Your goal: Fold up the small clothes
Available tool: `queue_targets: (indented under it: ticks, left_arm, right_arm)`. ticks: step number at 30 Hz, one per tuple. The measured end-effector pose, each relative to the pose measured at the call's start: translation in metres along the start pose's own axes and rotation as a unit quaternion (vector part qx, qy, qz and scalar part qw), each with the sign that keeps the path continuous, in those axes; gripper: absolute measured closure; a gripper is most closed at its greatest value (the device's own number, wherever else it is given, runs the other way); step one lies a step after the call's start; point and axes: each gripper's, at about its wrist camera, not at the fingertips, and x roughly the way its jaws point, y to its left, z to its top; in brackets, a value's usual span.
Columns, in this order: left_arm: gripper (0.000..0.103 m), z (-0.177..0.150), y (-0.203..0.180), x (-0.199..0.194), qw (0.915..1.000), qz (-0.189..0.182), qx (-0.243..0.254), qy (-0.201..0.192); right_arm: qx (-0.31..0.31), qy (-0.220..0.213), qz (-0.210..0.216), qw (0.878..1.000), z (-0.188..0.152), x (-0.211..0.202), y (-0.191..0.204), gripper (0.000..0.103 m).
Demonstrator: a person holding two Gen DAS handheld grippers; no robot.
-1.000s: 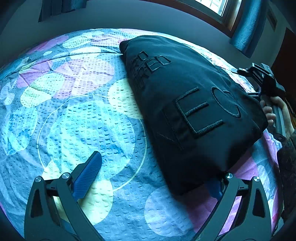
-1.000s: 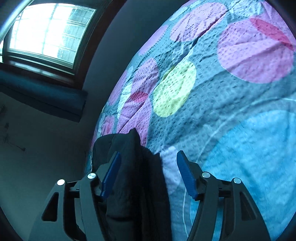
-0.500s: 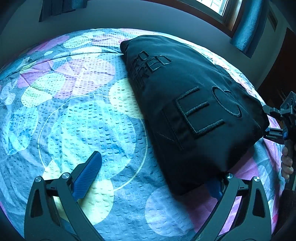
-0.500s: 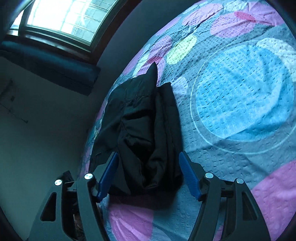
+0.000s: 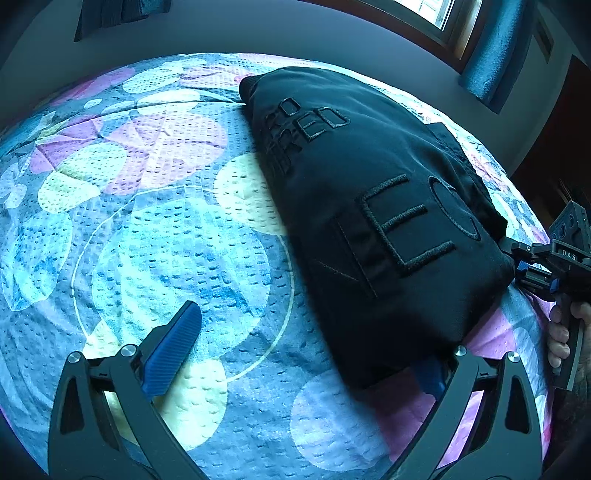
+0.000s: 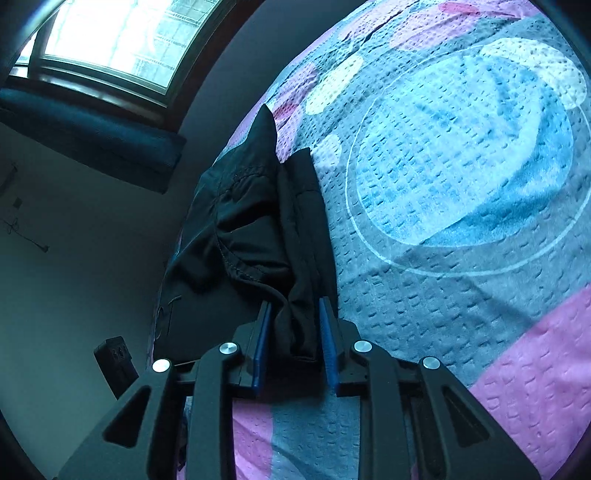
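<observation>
A folded black garment point(image 5: 369, 206) with raised letters lies on the patterned bedspread point(image 5: 166, 240), right of centre in the left wrist view. My left gripper point(image 5: 310, 343) stands wide open at the garment's near corner. Its left pad point(image 5: 177, 343) rests over bare bedspread, and the garment's edge partly hides its right pad. My right gripper point(image 5: 515, 258) comes in from the right edge of that view, held by a hand point(image 5: 565, 332). In the right wrist view the right gripper point(image 6: 293, 314) is closing its jaws, with a bunched fold of the black garment point(image 6: 251, 240) pressed between the blue pads.
The bedspread point(image 6: 461, 184) stretches wide to the left of the garment. A dark wall and a window point(image 6: 122, 33) with a blue curtain point(image 5: 491, 48) stand beyond the bed's far edge. A small black box point(image 6: 114, 354) sits low beside the bed.
The right gripper moved in to the garment's right corner and its jaws narrowed onto the fabric. The left gripper and the garment kept still.
</observation>
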Motion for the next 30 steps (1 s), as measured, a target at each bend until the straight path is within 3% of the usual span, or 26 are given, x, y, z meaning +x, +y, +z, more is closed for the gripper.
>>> queue_targets:
  ticks: [6, 12, 13, 17, 21, 26, 30]
  left_arm:
    - [0.003, -0.002, 0.000, -0.003, 1.0000, -0.006, 0.001, 0.004]
    - [0.003, -0.018, 0.015, -0.027, 0.9983, -0.054, -0.021, -0.001]
    - [0.003, -0.021, 0.020, -0.034, 0.9969, -0.070, -0.036, -0.005]
    - [0.003, -0.024, 0.041, -0.048, 0.9827, -0.157, -0.098, -0.010]
    - [0.003, -0.010, 0.056, -0.031, 0.9635, -0.224, -0.146, 0.008]
    - [0.003, 0.011, 0.043, -0.008, 0.9564, -0.261, -0.129, 0.023]
    - [0.003, 0.028, 0.027, 0.007, 0.9458, -0.297, -0.127, 0.029]
  right_arm:
    - [0.006, -0.003, 0.004, 1.000, -0.005, -0.013, -0.009, 0.075]
    - [0.010, -0.003, 0.001, 1.000, -0.011, -0.033, -0.015, 0.059]
    - [0.011, -0.003, 0.000, 1.000, -0.012, -0.037, -0.014, 0.051]
    - [0.019, -0.008, 0.036, 0.999, -0.014, -0.053, -0.010, 0.029]
    - [0.035, 0.000, 0.054, 0.998, -0.005, -0.052, -0.014, 0.026]
    - [0.047, 0.015, 0.076, 0.996, 0.010, -0.040, -0.018, 0.026]
    - [0.035, 0.031, 0.069, 0.996, 0.023, -0.023, -0.008, 0.026]
